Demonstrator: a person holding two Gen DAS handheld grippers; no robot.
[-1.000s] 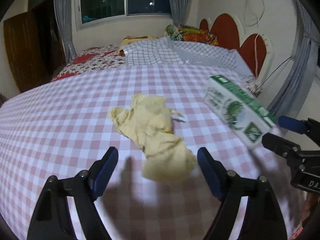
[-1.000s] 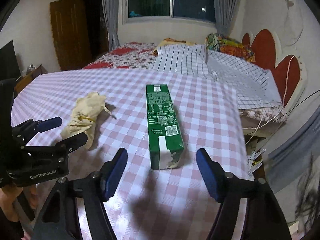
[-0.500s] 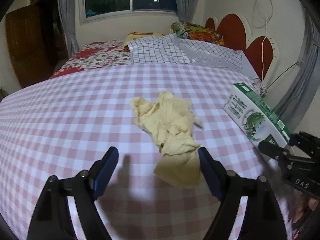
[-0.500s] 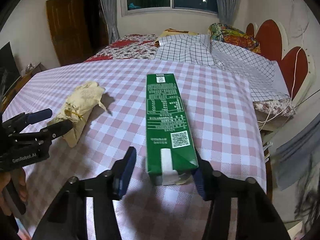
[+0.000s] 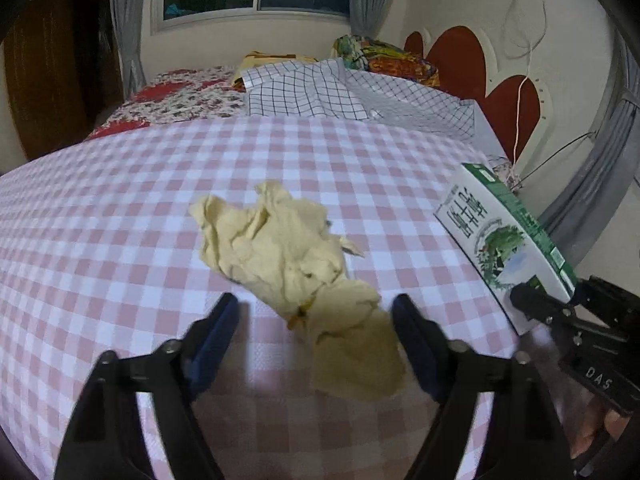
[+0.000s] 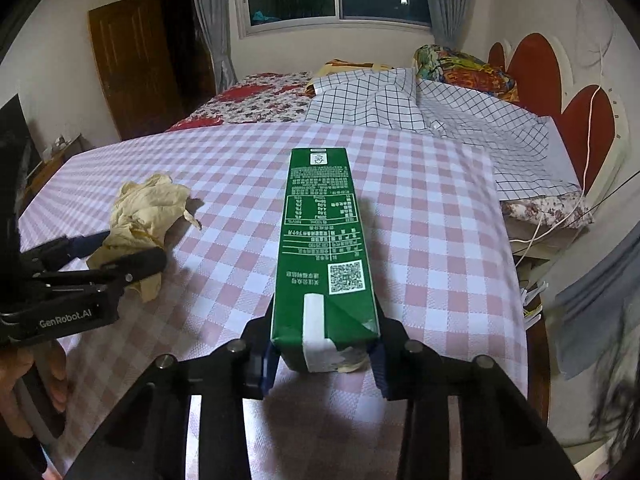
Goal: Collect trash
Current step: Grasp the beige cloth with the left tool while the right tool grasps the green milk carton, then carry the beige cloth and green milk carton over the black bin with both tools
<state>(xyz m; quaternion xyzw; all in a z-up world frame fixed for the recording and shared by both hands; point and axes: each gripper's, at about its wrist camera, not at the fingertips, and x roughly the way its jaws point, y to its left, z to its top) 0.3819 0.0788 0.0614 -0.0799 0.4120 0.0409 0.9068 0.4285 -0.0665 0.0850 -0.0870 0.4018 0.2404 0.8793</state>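
Carton and rag share the pink checked tablecloth. At six o'clock in the right wrist view, the right gripper pinches the green milk carton's near end between its blue pads. The left gripper is spread wide, its fingers either side of the crumpled yellow rag's near end, right finger close against the cloth. The carton sits at three o'clock from the rag.

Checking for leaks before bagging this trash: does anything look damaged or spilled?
The green rectangular milk carton, clamped in the right gripper, has a torn, ragged near end. No liquid shows on the pink checked tablecloth. The crumpled yellow paper wad sits between the open left gripper jaws.
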